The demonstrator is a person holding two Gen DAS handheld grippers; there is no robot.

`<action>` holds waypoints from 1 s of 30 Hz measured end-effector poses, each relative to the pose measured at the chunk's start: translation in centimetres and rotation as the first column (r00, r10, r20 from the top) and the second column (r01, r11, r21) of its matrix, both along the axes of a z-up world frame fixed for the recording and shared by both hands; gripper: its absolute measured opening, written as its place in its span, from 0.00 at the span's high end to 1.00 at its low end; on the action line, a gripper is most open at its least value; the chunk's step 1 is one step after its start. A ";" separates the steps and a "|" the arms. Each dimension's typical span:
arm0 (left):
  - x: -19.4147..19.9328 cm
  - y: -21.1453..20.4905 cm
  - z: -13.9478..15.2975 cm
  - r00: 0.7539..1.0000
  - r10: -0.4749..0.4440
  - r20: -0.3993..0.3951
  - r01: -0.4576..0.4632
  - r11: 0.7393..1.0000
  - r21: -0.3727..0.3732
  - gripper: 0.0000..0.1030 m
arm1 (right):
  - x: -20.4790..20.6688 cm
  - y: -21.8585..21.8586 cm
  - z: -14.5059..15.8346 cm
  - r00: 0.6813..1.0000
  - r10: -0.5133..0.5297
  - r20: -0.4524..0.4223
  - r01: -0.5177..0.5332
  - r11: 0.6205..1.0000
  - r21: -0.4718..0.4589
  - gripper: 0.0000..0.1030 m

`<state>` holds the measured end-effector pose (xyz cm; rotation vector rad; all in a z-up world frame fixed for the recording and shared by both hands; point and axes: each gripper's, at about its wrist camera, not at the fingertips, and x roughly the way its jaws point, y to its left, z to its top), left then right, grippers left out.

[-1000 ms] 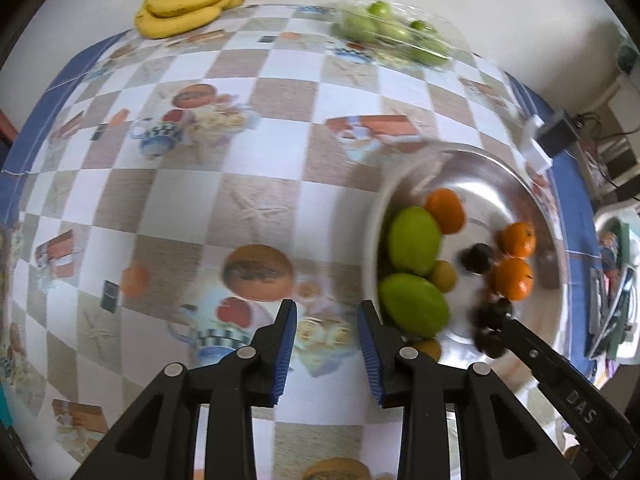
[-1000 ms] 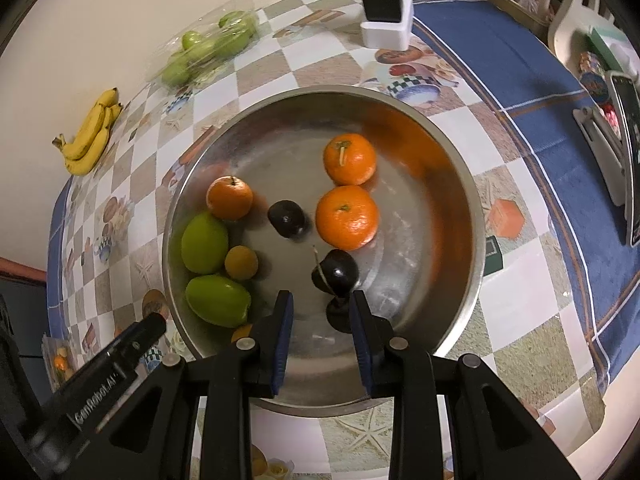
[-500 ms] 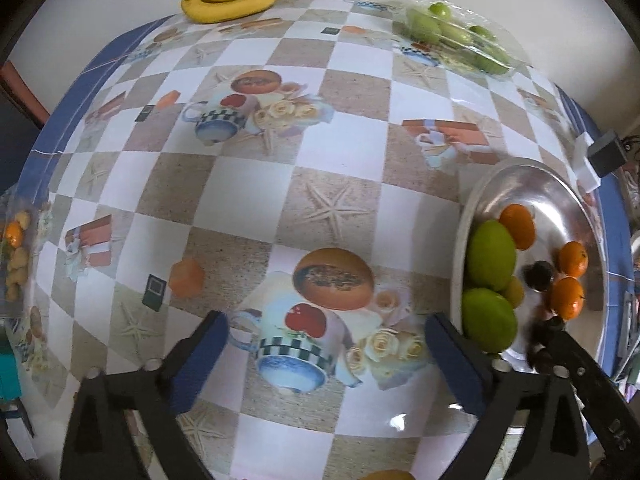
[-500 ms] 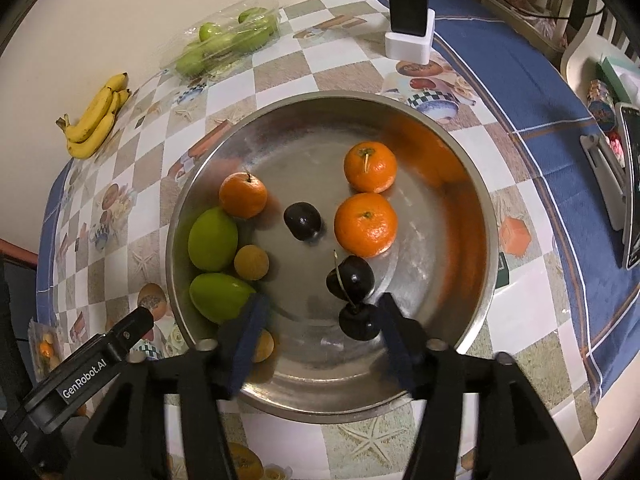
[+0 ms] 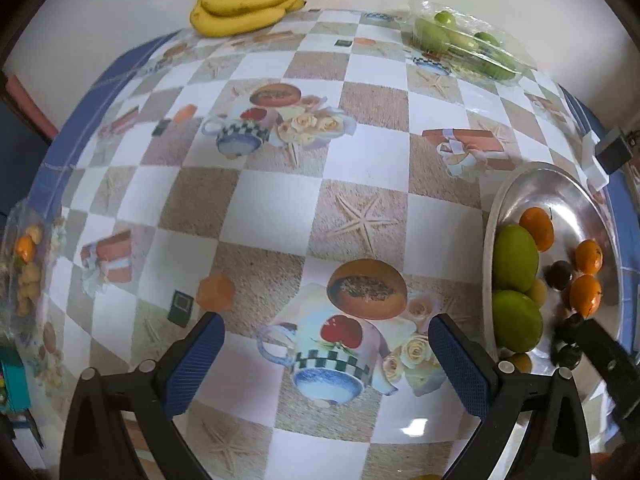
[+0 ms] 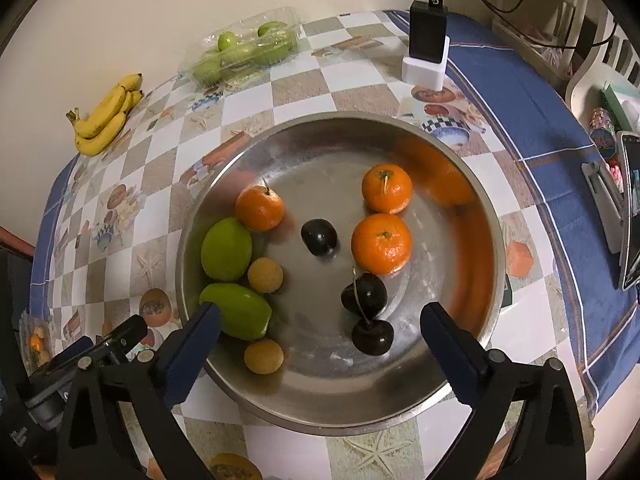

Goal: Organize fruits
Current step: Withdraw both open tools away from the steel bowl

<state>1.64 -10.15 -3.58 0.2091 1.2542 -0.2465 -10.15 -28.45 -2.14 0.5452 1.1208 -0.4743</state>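
You held the right gripper (image 6: 320, 344) above the steel bowl (image 6: 486, 216) with its jaws spread wide and empty, probably because the pair of dark cherries (image 6: 366, 314) already lay inside. Your left gripper (image 5: 326, 354) hovered over the tablecloth (image 5: 276, 200), equally wide and empty, perhaps readied for the bananas (image 5: 248, 6).

checkered tablecloth (image 5: 360, 176) | black charger (image 6: 427, 36) in white dock (image 6: 424, 70) | phone on stand (image 6: 630, 208)
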 end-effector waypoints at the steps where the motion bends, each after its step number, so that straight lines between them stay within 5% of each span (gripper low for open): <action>1: -0.1 0.1 0.1 1.000 -0.008 0.008 0.008 1.000 -0.001 0.00 | 0.0 0.1 0.1 1.000 0.000 0.011 0.000 1.000 0.001 0.03; 9: -0.9 1.1 0.9 0.998 -0.046 0.044 0.047 0.999 -0.020 0.00 | -0.4 1.2 0.4 0.999 0.018 0.044 -0.018 1.000 0.003 0.03; 15: -2.6 1.7 1.9 0.993 -0.076 0.088 0.073 0.997 0.039 0.00 | -1.3 2.8 0.7 0.998 0.049 0.043 -0.049 0.999 -0.011 0.03; 30: -5.5 4.3 5.3 0.982 -0.013 0.189 0.003 0.998 0.055 0.00 | -5.0 5.3 2.5 0.995 0.067 0.068 -0.065 0.997 -0.036 0.03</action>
